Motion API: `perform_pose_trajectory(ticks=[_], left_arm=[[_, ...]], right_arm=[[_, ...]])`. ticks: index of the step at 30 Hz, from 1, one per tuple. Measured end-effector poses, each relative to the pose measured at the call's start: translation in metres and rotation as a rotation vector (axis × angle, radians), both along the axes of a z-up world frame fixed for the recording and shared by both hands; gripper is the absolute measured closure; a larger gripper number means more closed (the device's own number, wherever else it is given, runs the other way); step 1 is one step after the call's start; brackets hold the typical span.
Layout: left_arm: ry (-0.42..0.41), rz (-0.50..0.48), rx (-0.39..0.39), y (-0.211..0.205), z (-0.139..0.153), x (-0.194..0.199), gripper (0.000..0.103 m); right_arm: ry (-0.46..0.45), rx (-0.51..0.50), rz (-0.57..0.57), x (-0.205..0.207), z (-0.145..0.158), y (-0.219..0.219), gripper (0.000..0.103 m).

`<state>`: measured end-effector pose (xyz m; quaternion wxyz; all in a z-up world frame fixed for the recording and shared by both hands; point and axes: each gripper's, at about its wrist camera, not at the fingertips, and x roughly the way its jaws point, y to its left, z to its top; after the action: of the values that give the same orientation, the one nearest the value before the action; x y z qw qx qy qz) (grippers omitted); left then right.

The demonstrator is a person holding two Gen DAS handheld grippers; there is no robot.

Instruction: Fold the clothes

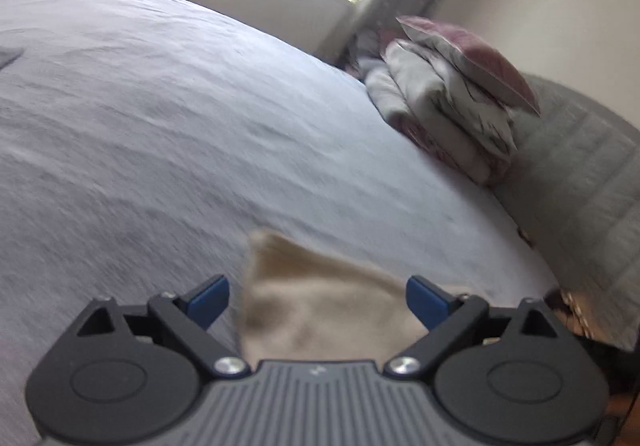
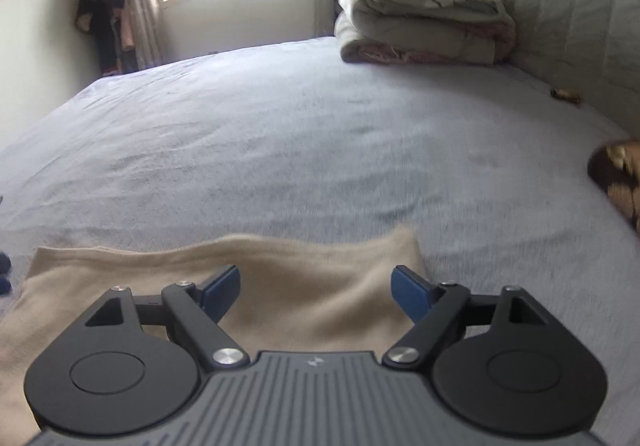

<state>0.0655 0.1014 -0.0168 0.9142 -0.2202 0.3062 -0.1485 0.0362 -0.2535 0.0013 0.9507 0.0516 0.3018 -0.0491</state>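
Your left gripper (image 1: 318,300) is spread wide over a corner of the beige garment (image 2: 240,278); your right gripper (image 2: 316,292) is spread too, above its flat edge. Nothing is pinched, so closing too high risks missing the cloth.

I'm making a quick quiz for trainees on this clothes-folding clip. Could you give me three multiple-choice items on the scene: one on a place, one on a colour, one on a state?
1. Where does the stack of folded bedding sit?
A. At the far end of the bed, by the padded headboard
B. On the floor
C. On the window sill

2. What colour is the garment in front of the tools?
A. Red
B. Beige
C. Black

3. How do the right tool's jaws stand?
A. Shut on the garment
B. Shut on nothing
C. Apart, gripping nothing

Answers: 1 A, the stack rests on the bed sheet beside the headboard. 2 B, the cloth is plainly beige. 3 C, the blue pads stand wide apart above the cloth.
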Motion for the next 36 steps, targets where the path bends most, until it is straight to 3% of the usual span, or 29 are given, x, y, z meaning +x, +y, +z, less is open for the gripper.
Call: perform_pose_trajectory(ticks=[3,5,9,10,12,13,16,21,27,31,36], left_arm=[[0.028,0.016,-0.052,0.013,-0.008,0.011,0.021],[0.062,0.003,-0.112,0.018,-0.014,0.019,0.035],[0.072,-0.021,-0.147,0.016,-0.025,0.024,0.045],[0.066,-0.027,-0.144,0.014,-0.026,0.023,0.051],[0.062,-0.035,-0.139,0.011,-0.029,0.022,0.075],[0.058,-0.033,-0.131,0.010,-0.029,0.021,0.092],[0.026,-0.016,-0.109,0.007,-0.028,0.014,0.095],[-0.055,0.033,-0.086,0.008,-0.018,0.003,0.096],[0.032,0.053,-0.050,0.007,-0.027,0.015,0.096],[0.078,0.050,-0.090,0.011,-0.030,0.020,0.091],[0.081,0.044,-0.137,0.017,-0.025,0.019,0.077]], right_arm=[[-0.021,-0.031,-0.026,0.005,0.007,-0.014,0.019],[-0.023,-0.034,-0.046,0.009,0.007,-0.026,0.020],[0.026,0.032,-0.073,0.017,-0.009,-0.048,0.032],[0.038,0.051,-0.077,0.018,-0.014,-0.050,0.034],[0.055,0.088,-0.099,0.020,-0.025,-0.054,0.054],[0.053,0.103,-0.121,0.020,-0.030,-0.054,0.062],[0.013,0.097,-0.172,0.014,-0.034,-0.051,0.088],[-0.108,0.097,-0.213,0.000,-0.019,-0.052,0.101],[-0.064,0.152,-0.247,0.008,-0.026,-0.066,0.101],[-0.052,0.214,-0.233,0.009,-0.027,-0.070,0.096],[-0.073,0.274,-0.209,0.009,-0.026,-0.071,0.072]])
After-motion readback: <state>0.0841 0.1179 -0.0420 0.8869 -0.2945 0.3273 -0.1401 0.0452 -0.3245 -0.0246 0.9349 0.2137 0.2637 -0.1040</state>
